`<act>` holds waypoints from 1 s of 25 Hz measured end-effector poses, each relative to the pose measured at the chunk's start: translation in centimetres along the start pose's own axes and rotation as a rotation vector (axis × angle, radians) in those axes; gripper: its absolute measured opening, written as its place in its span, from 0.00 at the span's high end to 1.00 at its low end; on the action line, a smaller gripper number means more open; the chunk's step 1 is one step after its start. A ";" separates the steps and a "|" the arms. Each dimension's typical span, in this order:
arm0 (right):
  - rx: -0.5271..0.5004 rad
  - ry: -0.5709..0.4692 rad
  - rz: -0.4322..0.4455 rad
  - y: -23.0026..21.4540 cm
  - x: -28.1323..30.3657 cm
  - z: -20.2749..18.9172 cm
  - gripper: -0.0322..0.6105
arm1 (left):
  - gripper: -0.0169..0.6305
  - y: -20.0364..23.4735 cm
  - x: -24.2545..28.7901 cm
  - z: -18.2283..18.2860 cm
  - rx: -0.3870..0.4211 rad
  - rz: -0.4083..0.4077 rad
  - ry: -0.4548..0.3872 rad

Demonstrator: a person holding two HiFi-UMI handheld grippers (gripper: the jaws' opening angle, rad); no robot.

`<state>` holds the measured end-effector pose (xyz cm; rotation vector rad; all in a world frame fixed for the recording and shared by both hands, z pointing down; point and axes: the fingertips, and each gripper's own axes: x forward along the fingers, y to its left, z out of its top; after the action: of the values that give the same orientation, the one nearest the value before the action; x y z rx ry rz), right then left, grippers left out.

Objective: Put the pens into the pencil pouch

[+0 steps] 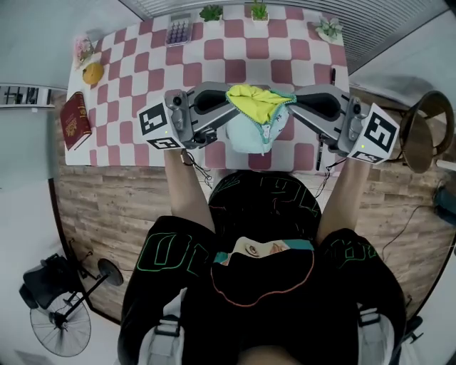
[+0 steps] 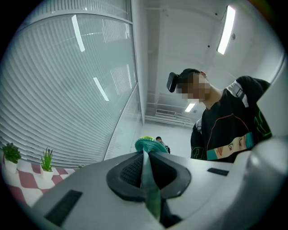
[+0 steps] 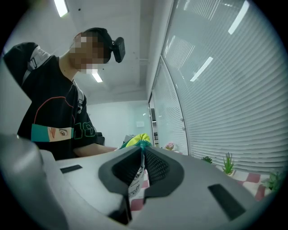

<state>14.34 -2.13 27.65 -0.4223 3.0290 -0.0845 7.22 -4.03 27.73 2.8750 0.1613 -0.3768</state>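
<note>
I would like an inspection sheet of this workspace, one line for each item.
Surface: checked tablecloth, no spills seen.
Job's things: pencil pouch held over the table's near side; one pen at the right edge.
Clutter: calculator, red book, small plants.
Grippers: left gripper and right gripper each shut on the pouch's fabric.
Cables: thin cable hanging under the left gripper.
Surroundings: wooden floor, fan, blinds.
</note>
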 end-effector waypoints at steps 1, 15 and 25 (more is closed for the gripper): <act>-0.005 0.004 0.006 0.2 -0.4 -0.1 0.91 | 0.95 -0.1 0.2 -0.1 0.004 -0.008 0.008; 0.108 0.008 -0.118 -0.5 -4.5 -1.2 0.85 | 0.95 1.0 1.9 -2.7 -0.028 0.041 0.089; 0.086 0.250 -0.628 -6.2 -10.2 -4.3 0.95 | 0.95 0.9 3.0 -5.3 -0.070 0.033 0.180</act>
<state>25.40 -5.13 33.11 -1.4286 2.9708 -0.3235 11.52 -3.39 32.11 2.8353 0.1542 -0.1033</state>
